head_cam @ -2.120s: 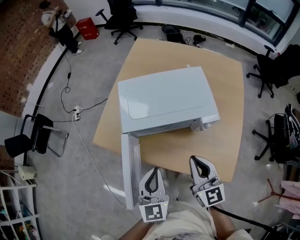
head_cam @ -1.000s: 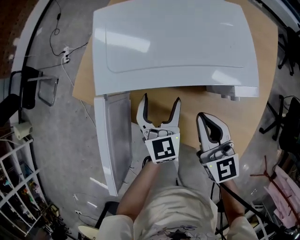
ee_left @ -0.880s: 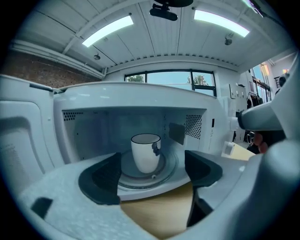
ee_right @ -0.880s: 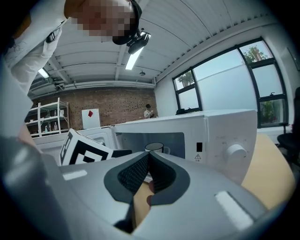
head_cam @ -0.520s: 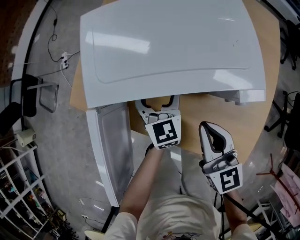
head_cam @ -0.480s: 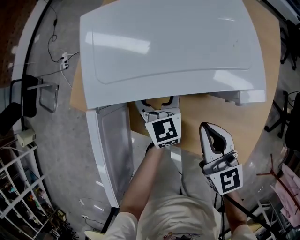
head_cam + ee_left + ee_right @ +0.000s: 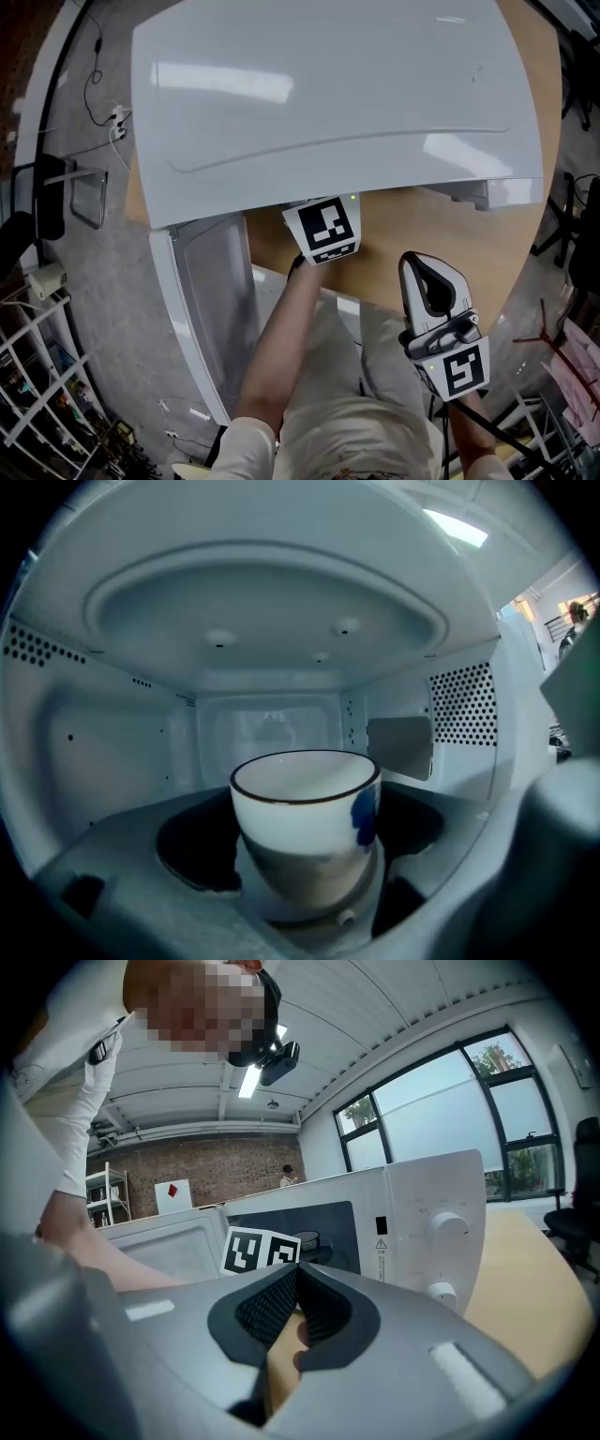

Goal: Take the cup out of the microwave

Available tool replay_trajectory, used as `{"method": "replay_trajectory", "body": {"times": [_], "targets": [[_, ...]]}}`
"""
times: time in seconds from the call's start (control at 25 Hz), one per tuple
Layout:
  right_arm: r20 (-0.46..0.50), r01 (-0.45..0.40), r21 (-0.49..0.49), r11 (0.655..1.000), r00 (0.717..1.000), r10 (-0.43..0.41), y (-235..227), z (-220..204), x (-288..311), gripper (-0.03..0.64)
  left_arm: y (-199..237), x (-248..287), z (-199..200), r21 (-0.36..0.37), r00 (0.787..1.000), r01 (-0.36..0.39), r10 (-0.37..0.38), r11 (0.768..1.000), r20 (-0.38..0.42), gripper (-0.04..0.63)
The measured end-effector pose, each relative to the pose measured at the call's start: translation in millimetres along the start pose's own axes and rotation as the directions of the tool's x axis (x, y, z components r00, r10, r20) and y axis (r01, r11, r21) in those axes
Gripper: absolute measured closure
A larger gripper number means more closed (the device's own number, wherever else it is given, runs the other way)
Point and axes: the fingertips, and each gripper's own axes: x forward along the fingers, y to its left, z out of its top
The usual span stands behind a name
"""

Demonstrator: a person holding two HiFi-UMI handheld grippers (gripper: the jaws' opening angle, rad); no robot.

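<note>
A white cup (image 7: 305,822) with a dark rim and a blue mark stands on the turntable inside the white microwave (image 7: 328,94). My left gripper (image 7: 305,869) has reached into the cavity; it is open, with a jaw on each side of the cup and dark gaps between jaw and cup. From the head view only its marker cube (image 7: 322,230) shows under the microwave's top edge. My right gripper (image 7: 433,281) hangs shut and empty in front of the table, to the right of the left arm.
The microwave door (image 7: 202,319) stands swung open to the left. The control panel with two knobs (image 7: 445,1227) is at the microwave's right end. The wooden table (image 7: 441,234) shows in front of it. Office chairs and cables lie on the floor around.
My left gripper has gone forward from in front of the open door into the cavity, its jaws now hidden under the top in the head view. The right gripper has stayed shut.
</note>
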Motion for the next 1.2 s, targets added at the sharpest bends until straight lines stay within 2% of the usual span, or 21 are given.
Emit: {"method": "replay_trajectory", "body": {"times": [0.08,0.4,0.52,0.84,1.2], "targets": [[0.007,-0.004,0.000,1.000,1.000,0.004,0,0,-3,0.609,-1,0,2,0.015,1.000,-0.008,0.008,1.000,0.005,0.197],[0.016,-0.022,0.003,1.000,1.000,0.022,2,1,2,0.609,-1,1,0,0.027,1.000,0.010,-0.010,1.000,0.002,0.199],[0.030,-0.005,-0.002,1.000,1.000,0.005,1,5,1,0.609,-1,-2,1,0.039,1.000,0.016,-0.017,0.999,0.006,0.199],[0.018,0.032,-0.040,0.999,0.999,-0.031,-3,12,0,0.609,-4,-27,14,0.040,0.998,0.054,-0.054,0.998,0.017,0.199],[0.064,0.046,-0.041,0.998,0.997,-0.043,0,38,-9,0.609,-20,-76,14,0.044,0.996,0.088,-0.087,0.995,-0.023,0.199]]}}
